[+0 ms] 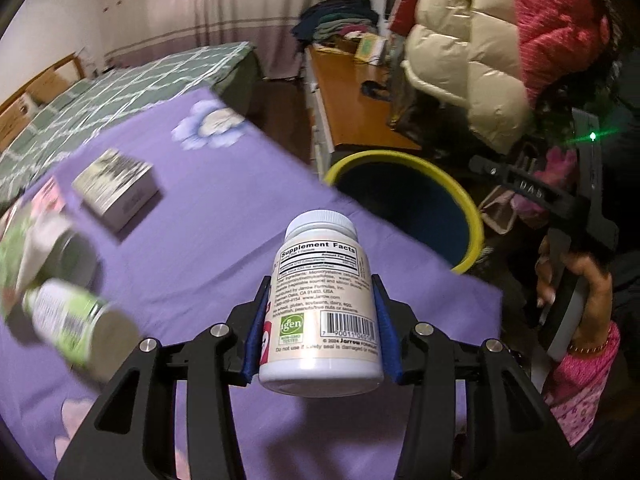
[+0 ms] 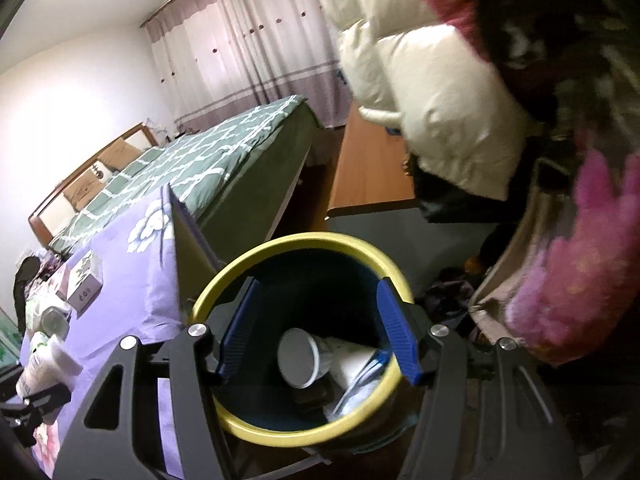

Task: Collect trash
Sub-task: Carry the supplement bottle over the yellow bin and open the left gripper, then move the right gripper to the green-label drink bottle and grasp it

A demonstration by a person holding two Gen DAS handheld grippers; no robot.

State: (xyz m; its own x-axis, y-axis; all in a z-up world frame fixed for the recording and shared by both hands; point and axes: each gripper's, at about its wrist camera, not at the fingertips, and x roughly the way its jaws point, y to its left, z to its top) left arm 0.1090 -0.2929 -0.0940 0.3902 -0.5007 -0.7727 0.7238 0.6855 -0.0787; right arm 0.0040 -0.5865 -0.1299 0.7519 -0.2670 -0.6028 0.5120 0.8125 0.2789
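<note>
Left gripper (image 1: 320, 322): blue pads pinching white supplement bottle (image 1: 322, 304), cap pointing away, held above purple floral cloth (image 1: 224, 200). Right gripper (image 2: 318, 330): fingers spread, nothing between, poised over yellow-rimmed trash bin (image 2: 244, 264) containing paper cup (image 2: 302, 358). Left on cloth: green-labelled bottle (image 1: 72, 326), small box (image 1: 116, 188). Far: green plaid bed (image 1: 132, 80).

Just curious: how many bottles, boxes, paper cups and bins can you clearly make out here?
Bottles: 2, a supplement bottle in the left claw and a green-labelled bottle on the purple cloth
Boxes: 1, a box on the cloth
Paper cups: 1, a paper cup inside the bin
Bins: 1
Total: 5; blurred clutter uncounted.
</note>
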